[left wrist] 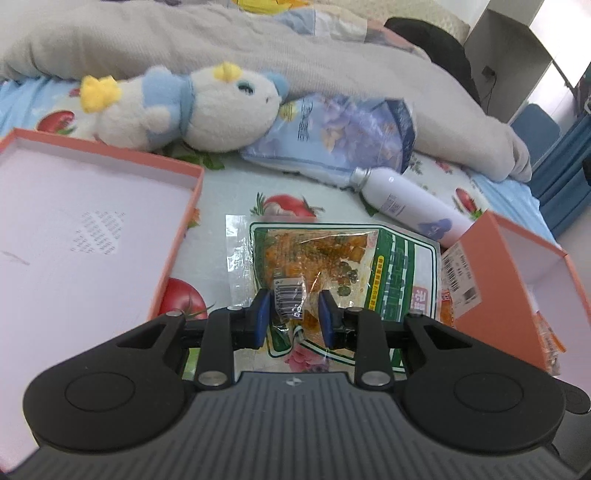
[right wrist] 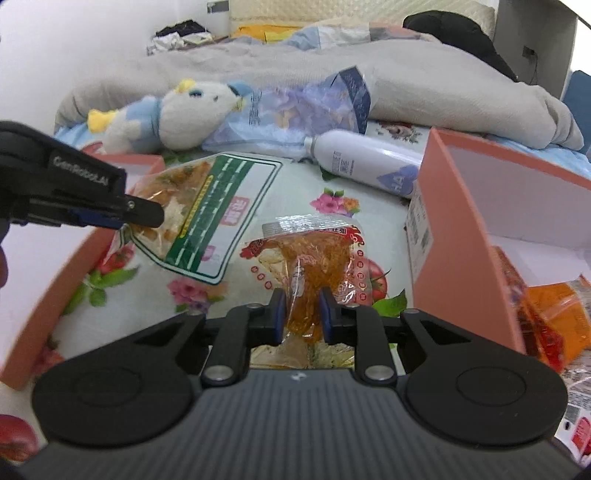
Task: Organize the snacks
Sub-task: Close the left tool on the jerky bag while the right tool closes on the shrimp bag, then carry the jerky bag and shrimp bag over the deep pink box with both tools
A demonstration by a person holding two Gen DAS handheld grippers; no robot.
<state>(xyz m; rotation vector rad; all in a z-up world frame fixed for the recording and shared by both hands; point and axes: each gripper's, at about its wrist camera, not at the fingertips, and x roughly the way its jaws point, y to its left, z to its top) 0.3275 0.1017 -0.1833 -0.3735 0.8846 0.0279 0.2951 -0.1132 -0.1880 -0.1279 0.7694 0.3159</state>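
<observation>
Gripping one snack each: left gripper (left wrist: 294,314) clamps green packet (left wrist: 343,258), right gripper (right wrist: 299,312) clamps orange packet (right wrist: 314,258), likely bound for the boxes (right wrist: 454,236).

Bedding, a toy and a bottle on the bed

A white and blue plush toy (left wrist: 192,107) with yellow tufts lies on its side on the fruit-and-flower printed sheet (left wrist: 229,192), against a rumpled grey blanket (left wrist: 155,37) that runs across the back. A white bottle (left wrist: 410,201) with a silver neck lies tipped over on the sheet nearby. Dark clothing (right wrist: 458,27) sits behind the blanket, beside a white shelf unit (left wrist: 506,44).
</observation>
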